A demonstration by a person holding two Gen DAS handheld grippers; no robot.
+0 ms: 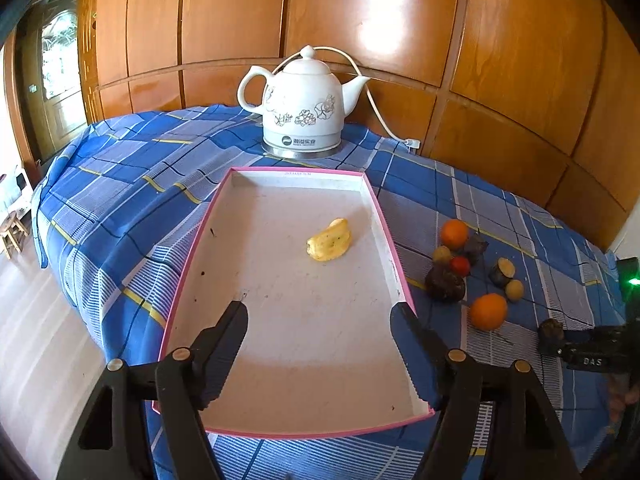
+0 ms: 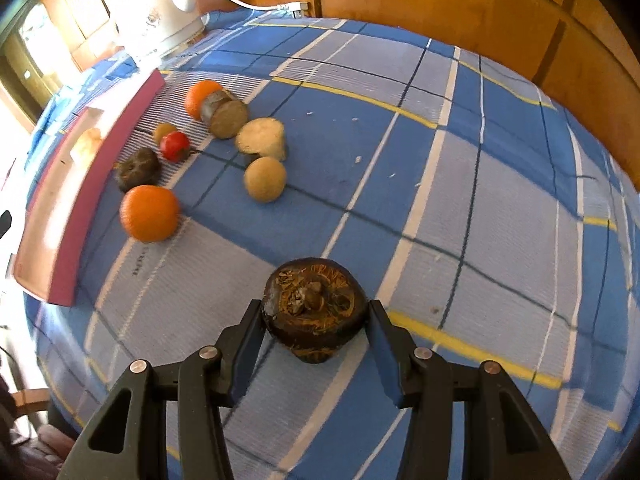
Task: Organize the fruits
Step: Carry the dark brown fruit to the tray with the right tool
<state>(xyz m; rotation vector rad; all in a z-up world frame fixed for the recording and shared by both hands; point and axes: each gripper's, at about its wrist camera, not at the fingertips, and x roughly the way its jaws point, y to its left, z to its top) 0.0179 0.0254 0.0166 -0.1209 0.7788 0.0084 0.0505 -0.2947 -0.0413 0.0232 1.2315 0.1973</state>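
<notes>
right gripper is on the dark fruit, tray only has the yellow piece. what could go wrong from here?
1. The dark round fruit is lumpy and sits at the tips of the right gripper; it may slip during the carry.
2. The near orange lies between it and the pink-rimmed tray; a low pass may set it rolling.
3. The left gripper hangs open over the tray, crowding the drop.

In the right wrist view the white kettle [image 2: 160, 12] is overexposed and cut by the top edge. The pink tray [image 2: 86, 152] and the pale piece inside it [image 2: 86, 146] are smeared. The left claw [image 2: 5, 222] shows only as a dark sliver at the frame edge.
</notes>
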